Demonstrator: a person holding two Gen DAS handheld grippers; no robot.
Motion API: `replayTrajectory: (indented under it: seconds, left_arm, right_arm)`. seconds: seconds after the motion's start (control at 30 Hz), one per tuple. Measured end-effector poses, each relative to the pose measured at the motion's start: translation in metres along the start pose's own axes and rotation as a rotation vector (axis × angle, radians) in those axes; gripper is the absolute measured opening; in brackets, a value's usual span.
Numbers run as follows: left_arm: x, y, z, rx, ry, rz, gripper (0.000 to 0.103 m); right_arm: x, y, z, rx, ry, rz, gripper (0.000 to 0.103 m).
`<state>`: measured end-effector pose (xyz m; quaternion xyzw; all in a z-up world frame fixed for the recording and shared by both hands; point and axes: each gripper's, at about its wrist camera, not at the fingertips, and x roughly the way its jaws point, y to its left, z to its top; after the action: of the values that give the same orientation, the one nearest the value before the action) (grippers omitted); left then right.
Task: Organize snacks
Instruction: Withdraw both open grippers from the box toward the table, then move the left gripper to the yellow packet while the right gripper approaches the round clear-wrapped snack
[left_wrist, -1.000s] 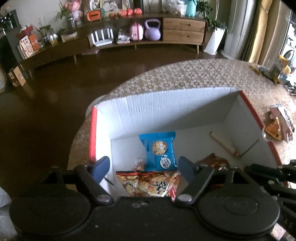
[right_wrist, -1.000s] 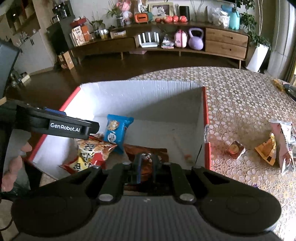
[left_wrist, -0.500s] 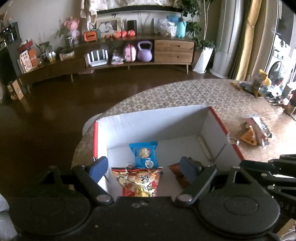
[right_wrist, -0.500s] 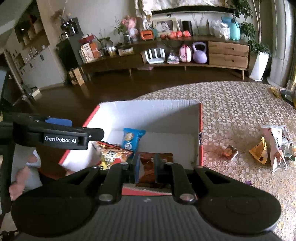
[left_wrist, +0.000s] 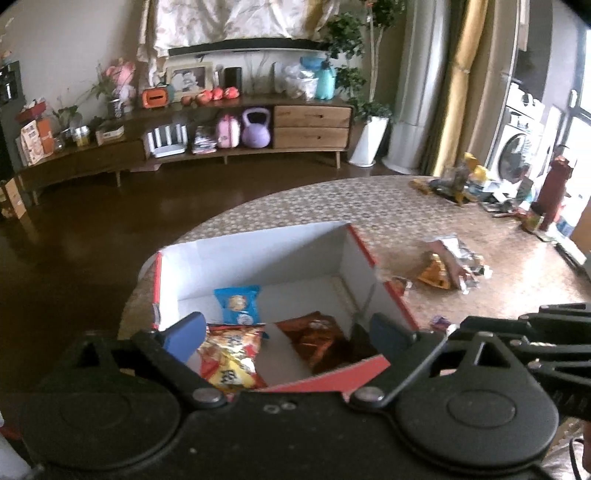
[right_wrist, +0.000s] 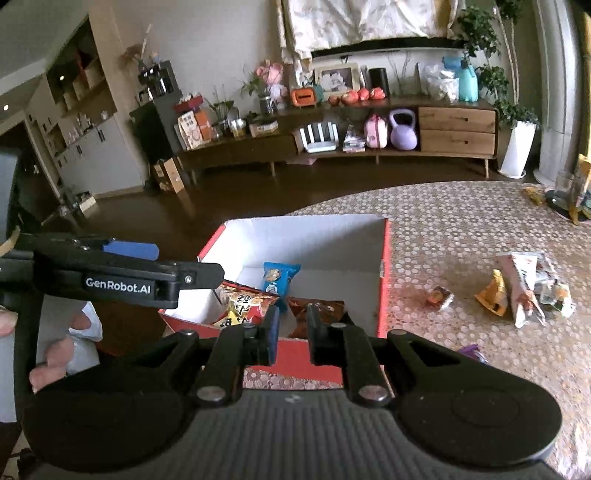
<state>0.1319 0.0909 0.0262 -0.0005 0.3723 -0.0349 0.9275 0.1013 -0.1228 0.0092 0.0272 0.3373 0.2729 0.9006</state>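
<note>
Your left gripper (left_wrist: 286, 328) hangs over the near edge of the box (left_wrist: 258, 251), fingers spread wide, nothing between them. Your right gripper (right_wrist: 291, 325) sits at the box's near wall too, fingers parted by a narrow gap and empty — the red wall shows through it.

Inside the box: a blue packet (left_wrist: 238, 304) toward the back wall, a red-yellow snack bag (left_wrist: 231, 356) at the front left corner, a dark orange-brown bag (left_wrist: 317, 341) just right of it, near the right wall.

Outside the box, on the patterned table (right_wrist: 461, 218) — a small round snack (right_wrist: 439, 297) just beside the right wall, and further right a pile of wrappers (right_wrist: 524, 291) with an orange triangular packet (right_wrist: 493, 295) at its near side. A small purple wrapper (right_wrist: 471, 349) lies off the box's front right corner.
</note>
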Motion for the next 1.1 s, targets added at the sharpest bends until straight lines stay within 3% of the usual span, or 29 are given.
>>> replayTrajectory:
  seconds: [0.07,0.13,0.3,0.67,1.1]
  left_arm:
    - [-0.003,-0.008,-0.002,0.001,-0.003,-0.013,0.097]
    - [-0.005,-0.017,-0.005,-0.002,-0.007,-0.033,0.099]
    - [-0.004,-0.043,-0.01,0.004,-0.008,-0.076,0.103]
    - [0.02,-0.092,-0.004,-0.01,0.002,-0.132,0.103]
    - [0.087,-0.154,0.033,0.0,0.088,-0.142,0.103]
  right_arm:
    - [-0.012,-0.009,-0.004,0.018,-0.014,-0.015,0.037]
    - [-0.024,-0.017,-0.009,0.027,-0.033,-0.035,0.072]
    - [-0.05,-0.045,-0.021,0.043,-0.067,-0.095,0.083]
    - [-0.085,-0.11,-0.033,0.113,-0.091,-0.2,0.086]
    - [-0.065,-0.181,-0.033,0.141,-0.052,-0.285,0.086]
